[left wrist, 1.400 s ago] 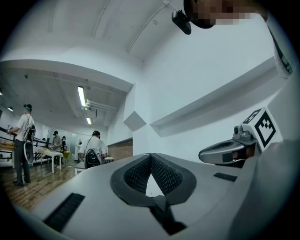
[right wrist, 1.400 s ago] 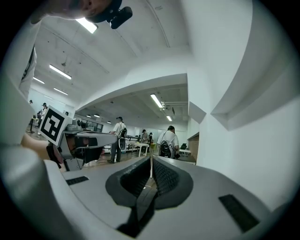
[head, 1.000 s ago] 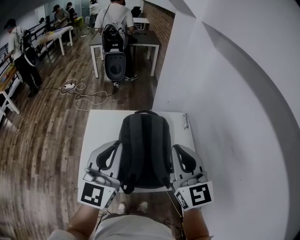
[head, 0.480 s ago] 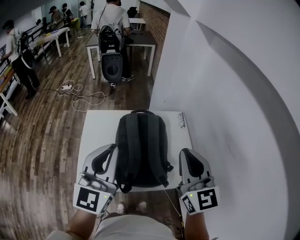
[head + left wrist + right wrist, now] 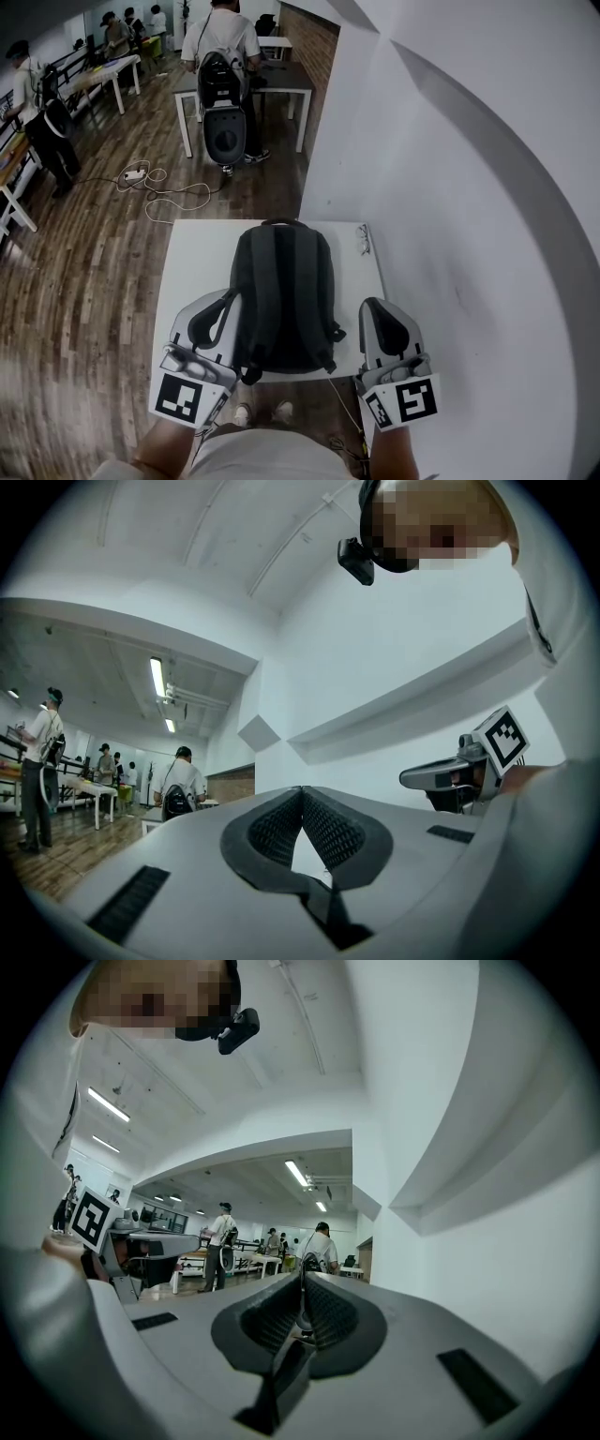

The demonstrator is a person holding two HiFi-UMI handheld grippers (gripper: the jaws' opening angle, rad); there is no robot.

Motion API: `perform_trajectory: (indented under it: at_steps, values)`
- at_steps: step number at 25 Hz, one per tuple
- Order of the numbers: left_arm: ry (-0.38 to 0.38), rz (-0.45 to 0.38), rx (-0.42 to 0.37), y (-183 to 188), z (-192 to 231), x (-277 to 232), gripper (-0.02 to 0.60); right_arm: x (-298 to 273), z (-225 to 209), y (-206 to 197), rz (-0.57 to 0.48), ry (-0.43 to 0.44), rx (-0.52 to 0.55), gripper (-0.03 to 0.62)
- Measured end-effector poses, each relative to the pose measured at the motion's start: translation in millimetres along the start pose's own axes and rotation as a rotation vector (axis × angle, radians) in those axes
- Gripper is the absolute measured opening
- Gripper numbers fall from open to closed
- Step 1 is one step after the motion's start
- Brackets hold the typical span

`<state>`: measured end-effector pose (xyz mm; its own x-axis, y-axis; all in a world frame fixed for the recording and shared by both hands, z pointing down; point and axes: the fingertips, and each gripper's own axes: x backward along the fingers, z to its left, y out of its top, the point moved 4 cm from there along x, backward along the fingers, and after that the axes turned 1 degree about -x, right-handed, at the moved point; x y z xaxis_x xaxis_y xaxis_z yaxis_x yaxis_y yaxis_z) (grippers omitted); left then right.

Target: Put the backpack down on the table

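Here, a white table (image 5: 192,262) is seen set against a pale wall. Most of its middle is taken up by the dark backpack (image 5: 281,291), which is laid flat with its shoulder straps upward and its carry handle at the far edge. The left gripper (image 5: 220,302) is held just beside the backpack's near left side, the right gripper (image 5: 375,309) a little off its near right side. Both pairs of jaws are pressed together, and nothing is caught between them. At the table's far right corner a small thin object (image 5: 364,241), possibly a pair of glasses, is laid.
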<state>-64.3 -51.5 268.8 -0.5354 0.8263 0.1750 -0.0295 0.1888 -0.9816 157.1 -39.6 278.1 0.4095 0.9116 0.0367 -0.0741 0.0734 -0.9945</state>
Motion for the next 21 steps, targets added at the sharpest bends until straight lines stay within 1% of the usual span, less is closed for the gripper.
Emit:
perform_trajectory:
  at_steps: [4,7,10,15,21]
  values:
    - [0.004,-0.001,0.006,2,-4,5,0.017,3,2,2,-0.002,0.009,-0.001,0.044]
    - [0.004,-0.024,0.005,1,-2,5,0.017,1,4,0,-0.001,0.011,-0.001,0.044]
    - [0.007,0.006,0.015,-3,-1,6,0.017,1,4,2,0.000,0.010,-0.001,0.044]
    - [0.013,0.010,0.020,-9,1,6,0.017,-2,6,-9,0.010,0.022,-0.009,0.044]
    - [0.015,0.008,0.024,-11,5,6,0.017,-5,7,-5,0.001,0.018,-0.004,0.044]
